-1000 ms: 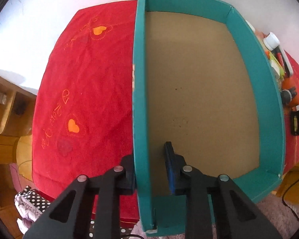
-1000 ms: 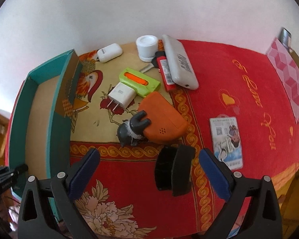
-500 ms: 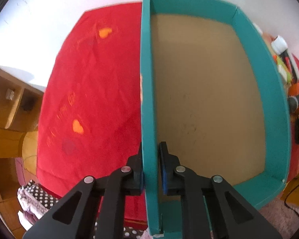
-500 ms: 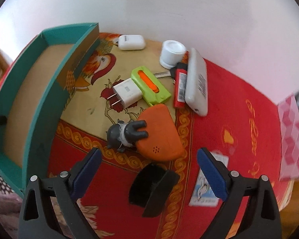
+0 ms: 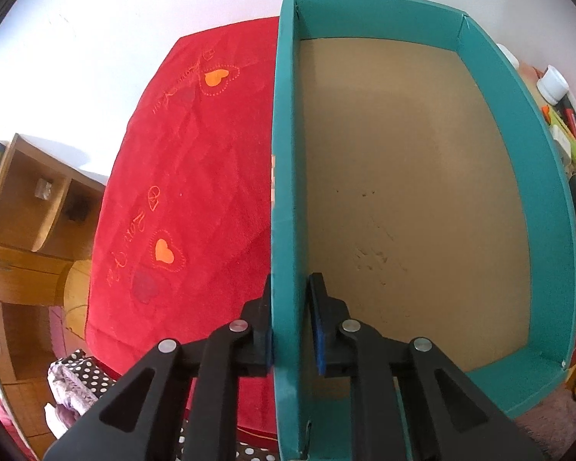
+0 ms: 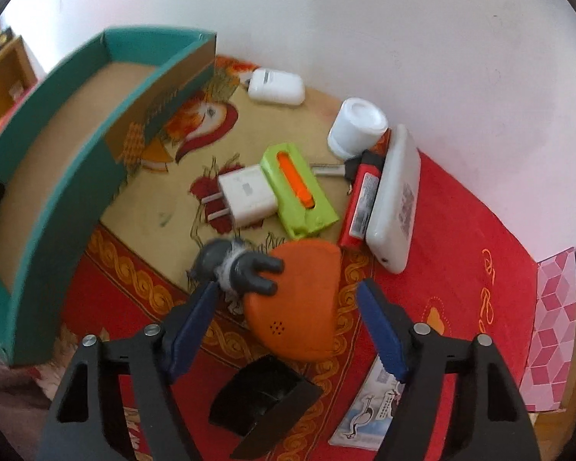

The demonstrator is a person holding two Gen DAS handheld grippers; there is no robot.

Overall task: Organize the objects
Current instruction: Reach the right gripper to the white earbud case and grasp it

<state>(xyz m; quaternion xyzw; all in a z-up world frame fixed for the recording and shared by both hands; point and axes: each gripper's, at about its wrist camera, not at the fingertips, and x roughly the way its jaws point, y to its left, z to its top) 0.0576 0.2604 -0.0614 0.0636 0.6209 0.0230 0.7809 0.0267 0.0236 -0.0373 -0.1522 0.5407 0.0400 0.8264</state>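
Observation:
A teal box (image 5: 549, 199) with a bare brown floor lies on the red cloth. My left gripper (image 5: 290, 326) is shut on its left wall, one finger outside and one inside. The box also shows at the left of the right wrist view (image 6: 57, 199). My right gripper (image 6: 284, 299) is open and empty, its fingers to either side of an orange case (image 6: 299, 303) with a grey figure (image 6: 238, 265) lying on it. A black object (image 6: 265, 403) lies below, between the gripper's arms.
Beyond the orange case lie a white charger (image 6: 245, 196), a green and orange case (image 6: 299, 192), a red lighter (image 6: 361, 207), a white power bank (image 6: 399, 196), a white jar (image 6: 357, 126), a white earbud case (image 6: 276, 86) and a card (image 6: 368, 415). A wooden shelf (image 5: 30, 207) stands left.
My left gripper closed on the box's left wall and holds it. My right gripper moved forward over the black object, and its fingers now flank the orange case.

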